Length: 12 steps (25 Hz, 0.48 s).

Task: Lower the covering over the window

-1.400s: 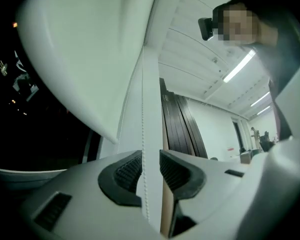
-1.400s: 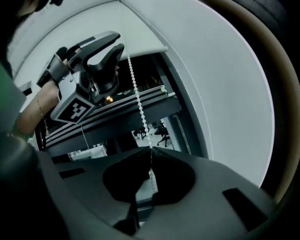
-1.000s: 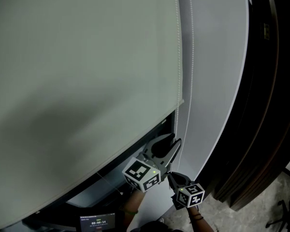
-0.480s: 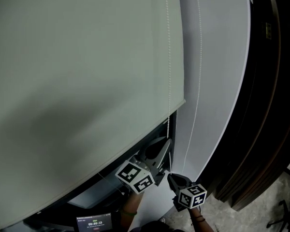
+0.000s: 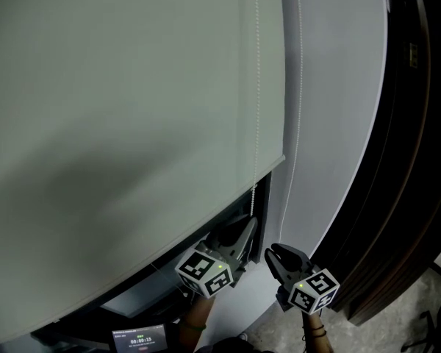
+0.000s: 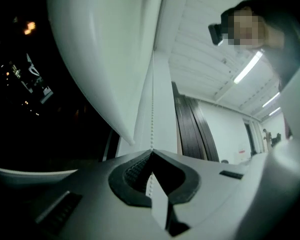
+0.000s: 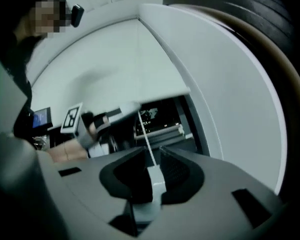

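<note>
In the head view, the pale grey-green blind was seen covering most of the window, with a dark gap below its hem. In the left gripper view, the left gripper was clamped on the bead chain. In the right gripper view, the jaws of the right gripper had just been opening and stood narrowly parted, with the chain loose between them.

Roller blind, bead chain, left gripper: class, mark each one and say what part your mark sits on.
Roller blind (image 5: 132,109): head view, middle of the fabric.
Bead chain (image 6: 152,114): left gripper view, strand above the jaws.
Left gripper (image 6: 151,152): left gripper view, where the closed jaws meet.
</note>
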Motion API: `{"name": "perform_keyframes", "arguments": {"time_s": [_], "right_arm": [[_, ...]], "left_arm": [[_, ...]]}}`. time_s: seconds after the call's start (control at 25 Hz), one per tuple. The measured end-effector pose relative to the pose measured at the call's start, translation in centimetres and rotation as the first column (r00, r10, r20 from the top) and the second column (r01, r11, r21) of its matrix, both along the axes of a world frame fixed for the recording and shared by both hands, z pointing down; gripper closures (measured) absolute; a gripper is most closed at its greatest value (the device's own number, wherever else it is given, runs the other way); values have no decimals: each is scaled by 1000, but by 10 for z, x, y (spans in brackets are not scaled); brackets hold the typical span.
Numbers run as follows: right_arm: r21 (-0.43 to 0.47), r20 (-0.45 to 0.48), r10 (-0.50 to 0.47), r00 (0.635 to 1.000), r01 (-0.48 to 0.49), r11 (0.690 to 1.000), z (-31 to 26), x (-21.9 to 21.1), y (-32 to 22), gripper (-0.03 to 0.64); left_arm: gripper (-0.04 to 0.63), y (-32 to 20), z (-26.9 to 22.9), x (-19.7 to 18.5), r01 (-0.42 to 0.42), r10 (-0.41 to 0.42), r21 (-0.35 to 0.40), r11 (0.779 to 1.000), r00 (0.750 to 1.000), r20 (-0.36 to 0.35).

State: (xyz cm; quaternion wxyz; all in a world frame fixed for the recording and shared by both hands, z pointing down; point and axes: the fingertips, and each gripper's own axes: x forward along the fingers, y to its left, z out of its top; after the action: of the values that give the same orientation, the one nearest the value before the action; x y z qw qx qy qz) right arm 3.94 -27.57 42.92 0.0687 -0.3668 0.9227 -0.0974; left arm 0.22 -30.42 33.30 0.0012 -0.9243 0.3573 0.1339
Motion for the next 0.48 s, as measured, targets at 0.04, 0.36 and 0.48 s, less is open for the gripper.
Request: {"name": "perform_keyframes", "arguments": {"time_s": [0.04, 0.36, 0.48], "right_arm": [[40, 9, 4, 1000, -4, 999, -21, 4, 0, 546], [259, -31, -40, 999, 46, 965, -141, 1, -2, 522], [284, -52, -32, 998, 46, 958, -157, -9, -15, 515]], "left_arm": [[592, -3, 21, 5, -5, 7, -41, 999, 999, 41], [594, 15, 208, 20, 29, 88, -421, 907, 962, 257], [594, 27, 264, 17, 64, 126, -522, 851, 939, 320]]}}
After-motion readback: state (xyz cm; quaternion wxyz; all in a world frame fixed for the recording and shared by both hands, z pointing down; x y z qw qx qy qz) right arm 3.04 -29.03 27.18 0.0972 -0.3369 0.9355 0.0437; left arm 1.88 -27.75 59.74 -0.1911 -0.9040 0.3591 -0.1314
